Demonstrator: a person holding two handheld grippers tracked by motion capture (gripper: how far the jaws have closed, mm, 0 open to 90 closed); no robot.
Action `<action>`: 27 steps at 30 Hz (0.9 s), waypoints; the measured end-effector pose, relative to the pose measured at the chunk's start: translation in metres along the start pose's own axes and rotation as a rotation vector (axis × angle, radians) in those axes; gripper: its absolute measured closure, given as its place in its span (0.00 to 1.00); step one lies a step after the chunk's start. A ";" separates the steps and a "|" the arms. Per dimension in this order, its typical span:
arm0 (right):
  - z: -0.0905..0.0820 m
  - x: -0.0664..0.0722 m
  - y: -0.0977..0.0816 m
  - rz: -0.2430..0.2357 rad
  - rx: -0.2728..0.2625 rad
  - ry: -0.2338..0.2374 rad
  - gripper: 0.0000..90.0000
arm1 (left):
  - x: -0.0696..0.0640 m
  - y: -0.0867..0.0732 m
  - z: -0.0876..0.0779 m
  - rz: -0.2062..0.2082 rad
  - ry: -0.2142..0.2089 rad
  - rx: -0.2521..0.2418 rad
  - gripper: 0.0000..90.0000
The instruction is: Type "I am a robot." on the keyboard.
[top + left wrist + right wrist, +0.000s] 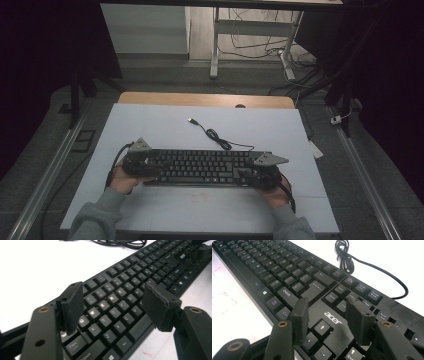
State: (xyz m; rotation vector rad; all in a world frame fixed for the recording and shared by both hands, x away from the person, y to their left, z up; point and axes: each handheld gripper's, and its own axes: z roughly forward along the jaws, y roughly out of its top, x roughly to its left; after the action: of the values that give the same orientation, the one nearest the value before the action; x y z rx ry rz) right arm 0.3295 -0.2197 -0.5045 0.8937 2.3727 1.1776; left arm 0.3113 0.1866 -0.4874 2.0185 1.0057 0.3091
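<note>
A black Acer keyboard (200, 167) lies across the white tabletop near the front. Its coiled cable (220, 137) runs back to a USB plug (191, 120). My left gripper (145, 167) sits at the keyboard's left end. In the left gripper view the left gripper (113, 298) stands open just above the left letter keys of the keyboard (130, 277). My right gripper (252, 175) is at the right end. Seen from the right gripper view, the right gripper (329, 315) is open over the logo and arrow keys of the keyboard (287, 272), beside the cable (347, 260).
The white mat (165, 125) covers a wooden table whose far edge (200, 99) shows. Beyond stand a desk leg (215, 45) and floor cables (295, 75). Grey-sleeved forearms (95, 217) come in from the bottom. A metal rail (45, 180) runs along the left.
</note>
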 end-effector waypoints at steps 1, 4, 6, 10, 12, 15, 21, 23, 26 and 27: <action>0.000 0.000 0.000 0.000 0.000 0.000 0.60 | -0.002 0.000 0.001 0.003 -0.003 -0.001 0.38; 0.000 0.000 0.000 -0.002 0.001 0.000 0.60 | -0.005 0.001 0.001 0.015 -0.018 0.002 0.39; 0.000 0.000 0.000 -0.001 0.001 0.000 0.60 | -0.008 0.002 0.002 0.026 -0.025 0.005 0.39; 0.000 0.000 0.000 0.000 0.000 -0.001 0.60 | -0.012 0.003 0.004 0.042 -0.040 0.013 0.40; 0.000 0.000 0.000 0.000 0.000 -0.001 0.60 | -0.014 0.003 0.005 0.050 -0.047 0.018 0.41; 0.000 0.000 0.000 0.002 -0.003 0.000 0.60 | -0.017 0.003 0.007 0.057 -0.060 0.020 0.42; 0.000 0.000 0.000 0.001 -0.005 0.001 0.60 | -0.024 0.004 0.011 0.077 -0.098 0.027 0.46; 0.000 0.000 0.000 0.001 -0.005 0.001 0.60 | -0.026 0.004 0.012 0.089 -0.105 0.031 0.47; -0.001 0.000 0.000 0.002 -0.006 0.001 0.60 | -0.030 0.004 0.014 0.096 -0.116 0.037 0.48; -0.001 0.000 0.000 0.002 -0.006 0.000 0.60 | -0.031 0.004 0.015 0.098 -0.121 0.040 0.48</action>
State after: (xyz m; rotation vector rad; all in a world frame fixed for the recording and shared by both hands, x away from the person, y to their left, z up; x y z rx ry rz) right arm 0.3293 -0.2202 -0.5039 0.8948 2.3679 1.1853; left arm 0.3020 0.1534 -0.4892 2.0996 0.8459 0.2173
